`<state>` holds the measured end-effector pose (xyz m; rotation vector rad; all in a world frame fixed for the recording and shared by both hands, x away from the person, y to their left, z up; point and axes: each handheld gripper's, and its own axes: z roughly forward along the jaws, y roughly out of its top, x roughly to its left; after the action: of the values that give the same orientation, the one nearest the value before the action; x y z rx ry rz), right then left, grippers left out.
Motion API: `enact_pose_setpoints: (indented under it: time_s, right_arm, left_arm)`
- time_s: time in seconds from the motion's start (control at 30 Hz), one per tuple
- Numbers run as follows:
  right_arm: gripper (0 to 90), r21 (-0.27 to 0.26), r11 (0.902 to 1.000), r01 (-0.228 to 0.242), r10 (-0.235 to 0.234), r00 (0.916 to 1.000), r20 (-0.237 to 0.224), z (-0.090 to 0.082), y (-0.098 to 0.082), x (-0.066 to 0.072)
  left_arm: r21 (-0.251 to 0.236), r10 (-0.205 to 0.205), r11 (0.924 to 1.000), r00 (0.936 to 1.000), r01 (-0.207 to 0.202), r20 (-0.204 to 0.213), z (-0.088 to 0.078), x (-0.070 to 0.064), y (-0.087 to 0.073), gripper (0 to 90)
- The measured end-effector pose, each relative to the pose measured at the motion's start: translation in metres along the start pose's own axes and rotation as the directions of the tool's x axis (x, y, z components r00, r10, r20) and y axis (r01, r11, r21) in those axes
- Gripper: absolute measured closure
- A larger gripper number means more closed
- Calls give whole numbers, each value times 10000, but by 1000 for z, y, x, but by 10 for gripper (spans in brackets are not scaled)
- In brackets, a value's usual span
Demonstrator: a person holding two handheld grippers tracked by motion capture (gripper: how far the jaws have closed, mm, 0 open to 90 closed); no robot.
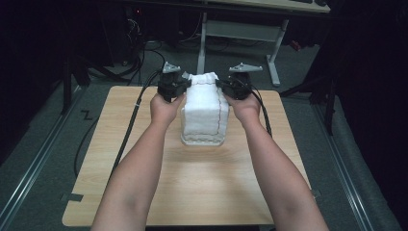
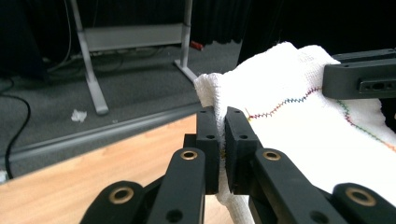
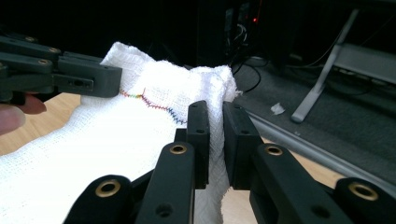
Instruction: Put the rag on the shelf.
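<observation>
A white woven towel (image 1: 204, 108) with a coloured zigzag stitch line hangs between my two grippers over the far middle of the wooden table (image 1: 192, 183). Its lower end rests on the table. My left gripper (image 1: 177, 86) is shut on the towel's upper left corner; in the left gripper view the cloth (image 2: 299, 121) is pinched between the jaws (image 2: 221, 140). My right gripper (image 1: 230, 86) is shut on the upper right corner, and the right gripper view has the fabric (image 3: 140, 140) squeezed at the jaw tips (image 3: 215, 135). Each gripper view also catches the other gripper across the towel.
Beyond the table's far edge, a grey desk frame (image 1: 240, 33) stands on the carpeted floor. Metal rails run along the floor on both sides (image 1: 38, 159). Cables (image 1: 130, 125) trail from the grippers over the table's left and right sides. A scrap of paper (image 2: 78, 115) lies on the floor.
</observation>
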<state>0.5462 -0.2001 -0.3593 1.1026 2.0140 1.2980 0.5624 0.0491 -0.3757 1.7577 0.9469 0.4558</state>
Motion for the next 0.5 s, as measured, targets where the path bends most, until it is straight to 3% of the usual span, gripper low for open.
enact_pose_setpoints:
  time_s: [0.13, 0.2, 0.33, 0.5]
  right_arm:
    - [788, 186, 9997, -128, 129, 9999, -23, 5, -3, 1]
    - [705, 159, 9995, -273, 272, 9996, 61, 6, -3, 0]
    - [701, -11, 9991, -425, 425, 9990, 116, 4, -2, -2]
    - [686, 36, 9996, -270, 269, 9994, 227, 1, -2, -2]
  left_arm:
    - [95, -194, 9998, 9998, 194, 31, -1, 3, -3, 844]
    - [86, -361, 9993, 9992, 359, 172, -2, 5, -4, 749]
    - [-261, -594, 9979, 9981, 599, 190, -6, 6, -2, 634]
    - [-318, -464, 9984, 9989, 465, 54, -10, 4, -3, 619]
